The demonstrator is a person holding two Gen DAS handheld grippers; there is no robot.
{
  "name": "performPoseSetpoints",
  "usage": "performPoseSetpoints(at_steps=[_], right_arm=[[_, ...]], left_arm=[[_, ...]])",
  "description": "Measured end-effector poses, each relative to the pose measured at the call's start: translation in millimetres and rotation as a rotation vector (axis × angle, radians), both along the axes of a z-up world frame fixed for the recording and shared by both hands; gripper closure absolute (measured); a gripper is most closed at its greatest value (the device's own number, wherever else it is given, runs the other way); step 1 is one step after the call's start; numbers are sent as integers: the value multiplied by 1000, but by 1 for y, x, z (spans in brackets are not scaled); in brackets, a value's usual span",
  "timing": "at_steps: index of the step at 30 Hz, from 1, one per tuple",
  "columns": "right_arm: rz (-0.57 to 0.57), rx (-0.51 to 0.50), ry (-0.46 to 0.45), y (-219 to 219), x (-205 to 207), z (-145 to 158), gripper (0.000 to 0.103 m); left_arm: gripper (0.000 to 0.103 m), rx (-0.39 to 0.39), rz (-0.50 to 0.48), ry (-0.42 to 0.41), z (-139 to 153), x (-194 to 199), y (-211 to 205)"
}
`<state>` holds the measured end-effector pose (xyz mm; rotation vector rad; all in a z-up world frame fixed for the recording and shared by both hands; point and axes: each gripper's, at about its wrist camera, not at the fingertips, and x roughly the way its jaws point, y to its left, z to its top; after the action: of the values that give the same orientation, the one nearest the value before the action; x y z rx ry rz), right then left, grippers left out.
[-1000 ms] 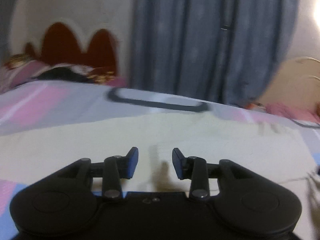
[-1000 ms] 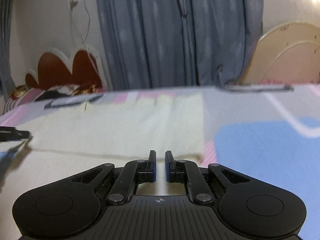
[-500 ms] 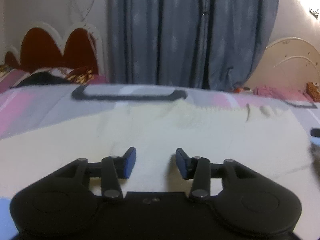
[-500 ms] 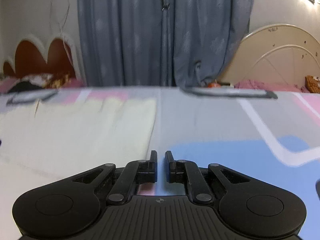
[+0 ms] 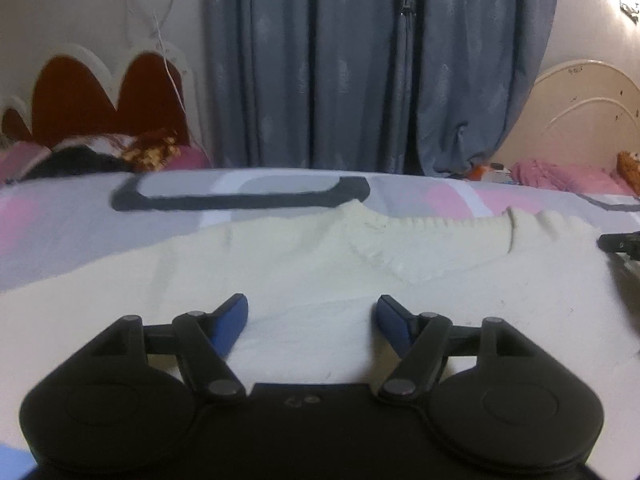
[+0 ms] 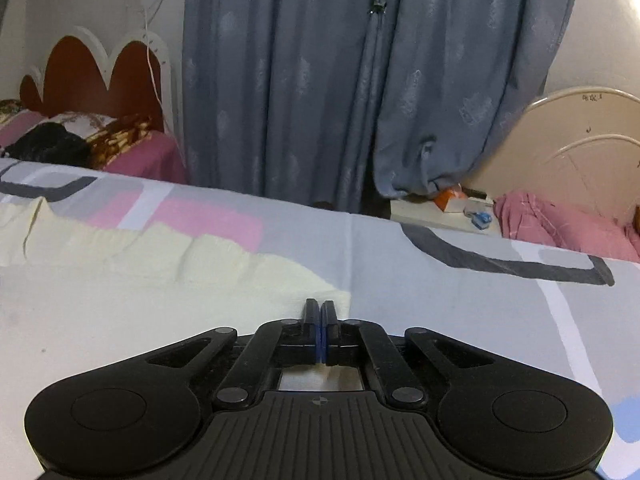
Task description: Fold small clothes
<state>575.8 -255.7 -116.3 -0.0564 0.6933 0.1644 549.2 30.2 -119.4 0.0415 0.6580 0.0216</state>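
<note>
Cream garment [image 5: 320, 276] on patterned bedsheet [image 6: 440, 300] — curtain [image 6: 360, 80] behind.

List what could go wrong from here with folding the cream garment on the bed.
1. The right gripper is shut at the corner of the cream knitted garment; whether cloth is caught cannot be told, so a pull might leave the corner behind.
2. The left gripper has its jaws opening over flat cloth; closing there may pinch the patterned bedsheet too.
3. The far edge is rumpled, so the fold could come out uneven.
</note>
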Motion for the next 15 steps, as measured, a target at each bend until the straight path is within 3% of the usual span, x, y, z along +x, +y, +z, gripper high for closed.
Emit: performPoseSetpoints(at_steps=[5, 7, 10, 12, 14, 15], right_arm=[[41, 84, 14, -4, -55, 13, 103], [46, 73, 24, -1, -84, 9, 103], [37, 9, -19, 8, -110, 5, 103], [15, 54, -43, 9, -113, 15, 103], [14, 90, -86, 13, -120, 19, 103], [18, 72, -58, 19, -120, 12, 103]], left_arm=[[34, 29, -10, 21, -1, -43, 11], [33, 24, 14, 9, -4, -57, 18], [38, -10, 55, -17, 6, -66, 20], [34, -15, 22, -65, 12, -70, 13], [28, -25, 26, 5, 1, -61, 11], [26, -39, 40, 34, -6, -57, 14]])
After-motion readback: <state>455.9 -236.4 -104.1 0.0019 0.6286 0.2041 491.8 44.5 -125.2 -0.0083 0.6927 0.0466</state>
